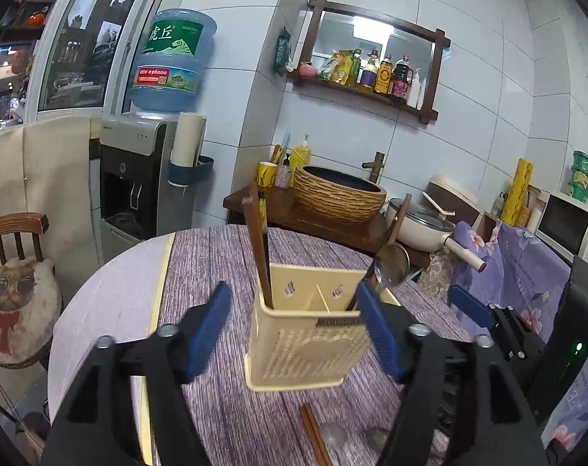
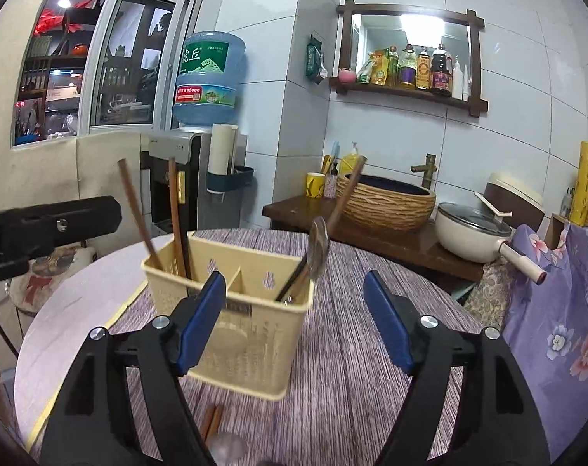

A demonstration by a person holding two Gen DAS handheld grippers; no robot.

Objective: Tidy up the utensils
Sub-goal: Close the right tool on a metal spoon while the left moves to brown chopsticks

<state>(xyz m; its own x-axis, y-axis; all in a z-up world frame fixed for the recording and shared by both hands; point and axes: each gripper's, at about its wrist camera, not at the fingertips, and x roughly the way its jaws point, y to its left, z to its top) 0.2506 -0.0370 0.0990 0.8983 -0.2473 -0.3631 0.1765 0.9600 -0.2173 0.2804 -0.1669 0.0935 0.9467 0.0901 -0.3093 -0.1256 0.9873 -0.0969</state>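
**Both grippers open around the utensil basket**

Nearest the lens, at the bottom of the left wrist view, the left gripper (image 1: 294,330) has its 2 blue-padded fingers spread wide, holding nothing. The right gripper (image 2: 294,318) is likewise spread and empty. Low in both frames, a pair of brown wooden chopsticks (image 1: 315,437) lies flat on the purple wood-grain tablecloth (image 1: 216,264). At centre stands the cream perforated plastic utensil basket (image 1: 305,345), its divider forming 2 compartments: 2 brown wooden chopsticks (image 2: 154,217) lean in the left one, a wooden-handled metal spoon (image 2: 319,248) leans in the right. Beyond, upper centre-right, sits a woven-pattern basin (image 1: 338,194).
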